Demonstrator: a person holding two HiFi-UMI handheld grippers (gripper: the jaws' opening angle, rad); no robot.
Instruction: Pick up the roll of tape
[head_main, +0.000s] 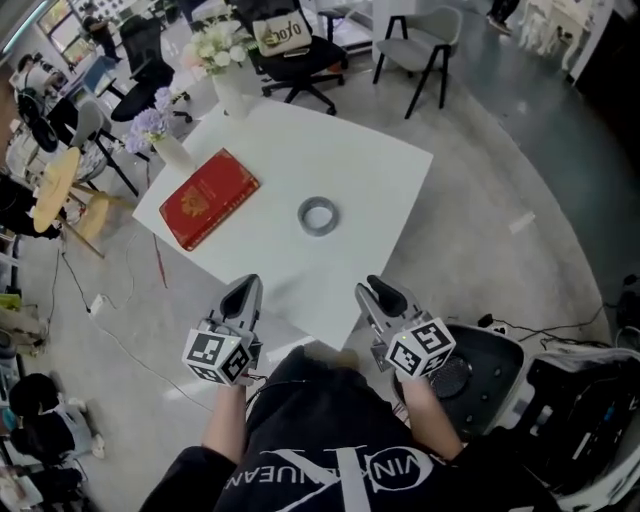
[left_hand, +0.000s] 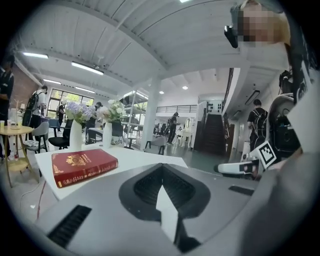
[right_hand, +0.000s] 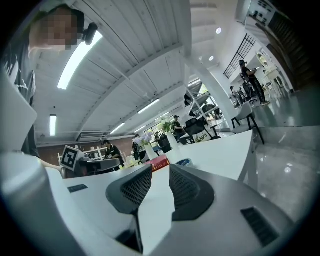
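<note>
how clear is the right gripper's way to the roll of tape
Probably clear, yes: only bare table lies between the right gripper, jaws apart, and the roll of tape; the book sits off to the left.

black top (head_main: 300, 425) with white lettering, short sleeves, grey left tool (head_main: 244, 290) and right tool (head_main: 378, 292), black ribbed pads (right_hand: 187, 192), white cube (head_main: 420, 347) with black square markers on each

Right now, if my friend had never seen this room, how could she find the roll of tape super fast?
Find the white square table. Near its middle, to the person's right of the flat red hardcover book, lies the small grey roll of tape. It is the only ring there, with the white tabletop showing through its hole.
</note>
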